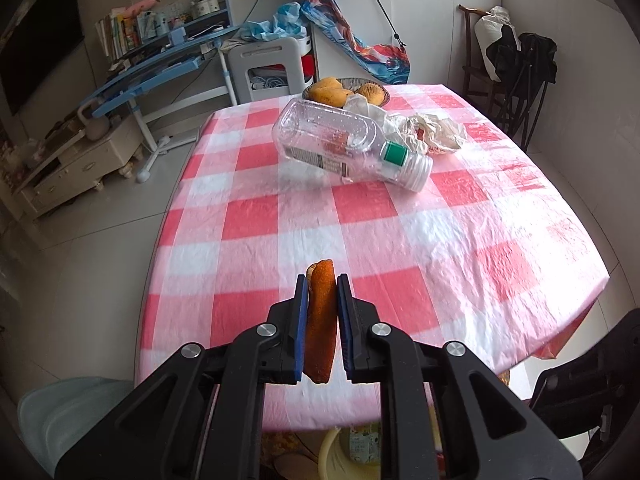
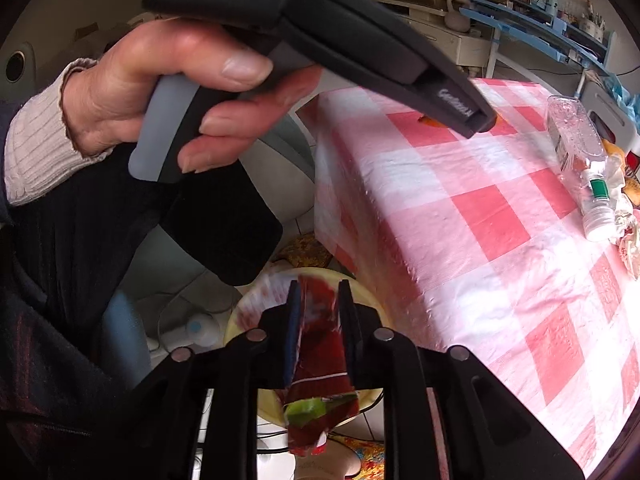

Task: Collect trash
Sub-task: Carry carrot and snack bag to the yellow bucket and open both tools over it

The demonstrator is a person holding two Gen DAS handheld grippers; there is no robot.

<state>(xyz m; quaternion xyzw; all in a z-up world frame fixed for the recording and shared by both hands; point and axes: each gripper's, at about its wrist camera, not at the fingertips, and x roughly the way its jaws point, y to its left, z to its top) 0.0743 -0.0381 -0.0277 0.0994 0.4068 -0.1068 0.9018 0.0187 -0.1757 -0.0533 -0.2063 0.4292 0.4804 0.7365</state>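
Observation:
My left gripper (image 1: 322, 278) is shut on a piece of orange peel (image 1: 320, 320) and hovers over the near end of the red-and-white checked table (image 1: 440, 240). In the right wrist view a hand (image 2: 160, 88) holds that gripper above the table's corner. My right gripper (image 2: 318, 284) points down past the table's edge over a yellow bin (image 2: 248, 308). Its jaws stand slightly apart, and a crumpled red wrapper (image 2: 320, 340) hangs loose between them. An empty clear bottle (image 1: 344, 144) lies on its side further along the table, beside crumpled white paper (image 1: 428, 132).
A bowl of fruit (image 1: 346, 90) stands at the table's far end. A pale chair (image 1: 72, 412) is at the near left corner. The yellow bin (image 1: 332, 448) sits on the floor under the near edge. A blue desk (image 1: 160, 64) and dark chairs (image 1: 520, 72) stand further off.

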